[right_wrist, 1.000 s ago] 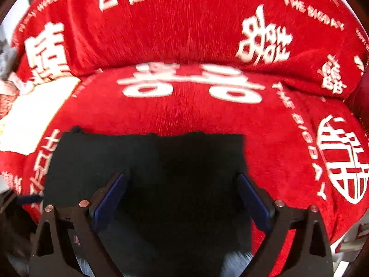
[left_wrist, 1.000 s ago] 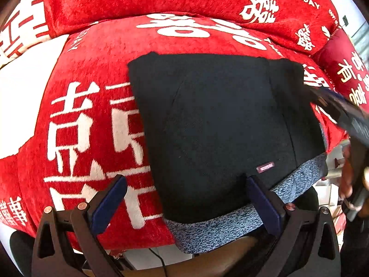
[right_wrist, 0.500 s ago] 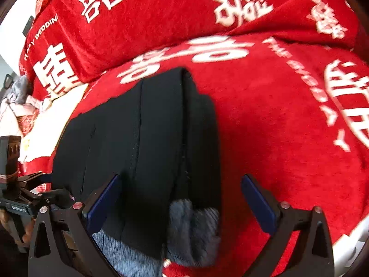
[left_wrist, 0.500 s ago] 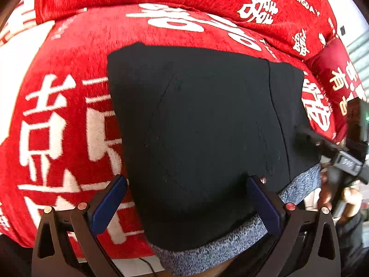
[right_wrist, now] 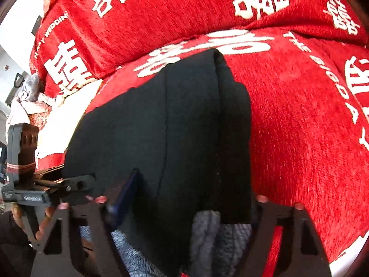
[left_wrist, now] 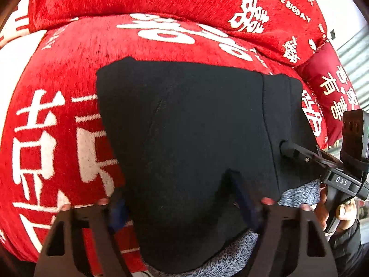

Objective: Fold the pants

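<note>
1. Black fleece-lined pants (left_wrist: 184, 133), already folded into a thick block, lie on a red cover (left_wrist: 57, 138) with white characters. The grey lining (left_wrist: 299, 191) peeks out along the near edge, which overhangs the seat front.

2. In its own view the left gripper (left_wrist: 180, 198) has its fingers pushed into the near edge of the block. One blue pad (left_wrist: 239, 194) presses into the black cloth and the other sits at the fold's left border. The jaws look part-way closed around the stack, so I judge it to be pinching the pants, though cloth hides the actual contact.

3. The right gripper (right_wrist: 191, 198) straddles the near right corner. One blue pad (right_wrist: 129, 191) shows against the cloth; the other finger is hidden behind the fold. Whether it is clenched or merely resting astride, I cannot tell.

4. Risk: the stack is thick and springy. If a jaw catches only the top layers, lifting would peel those away and undo the fold.

5. Risk: with the near edge hanging past the seat front, an uneven pull by the two grippers could drag the bundle off, or skew it so the layers fan out.

6. Risk: the plush cover may grip the bottom layer, so a sliding move could leave it behind and wrinkle the block.
</note>
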A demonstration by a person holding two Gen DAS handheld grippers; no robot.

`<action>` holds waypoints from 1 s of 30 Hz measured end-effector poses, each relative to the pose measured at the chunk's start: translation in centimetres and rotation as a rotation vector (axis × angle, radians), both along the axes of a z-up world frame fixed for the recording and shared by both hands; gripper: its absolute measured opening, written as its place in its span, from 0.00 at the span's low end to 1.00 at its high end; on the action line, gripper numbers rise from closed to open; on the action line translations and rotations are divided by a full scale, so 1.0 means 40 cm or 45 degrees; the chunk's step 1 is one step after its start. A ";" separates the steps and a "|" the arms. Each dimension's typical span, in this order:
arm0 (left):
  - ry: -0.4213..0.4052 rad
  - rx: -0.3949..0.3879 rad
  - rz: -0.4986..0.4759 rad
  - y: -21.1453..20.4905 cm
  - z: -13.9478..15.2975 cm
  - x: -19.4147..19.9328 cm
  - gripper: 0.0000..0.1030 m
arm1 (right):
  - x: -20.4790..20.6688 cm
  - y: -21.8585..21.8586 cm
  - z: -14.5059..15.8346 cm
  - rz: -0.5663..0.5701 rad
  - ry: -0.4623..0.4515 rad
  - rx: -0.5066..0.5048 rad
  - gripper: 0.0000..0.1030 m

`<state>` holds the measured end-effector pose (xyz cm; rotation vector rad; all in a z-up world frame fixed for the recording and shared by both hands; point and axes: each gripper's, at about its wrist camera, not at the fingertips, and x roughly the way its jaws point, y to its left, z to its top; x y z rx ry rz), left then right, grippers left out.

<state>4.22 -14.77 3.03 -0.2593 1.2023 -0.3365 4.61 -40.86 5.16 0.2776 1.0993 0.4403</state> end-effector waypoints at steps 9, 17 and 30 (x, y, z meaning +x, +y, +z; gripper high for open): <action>-0.040 -0.001 -0.006 0.012 0.035 -0.012 0.46 | -0.057 0.062 0.101 0.010 -0.085 -0.083 0.45; -0.067 -0.023 0.032 0.076 0.092 -0.044 0.46 | -0.089 0.128 0.181 0.042 -0.150 -0.104 0.43; -0.140 0.080 0.192 0.317 0.188 -0.014 0.46 | 0.007 0.348 0.251 0.148 -0.198 -0.013 0.43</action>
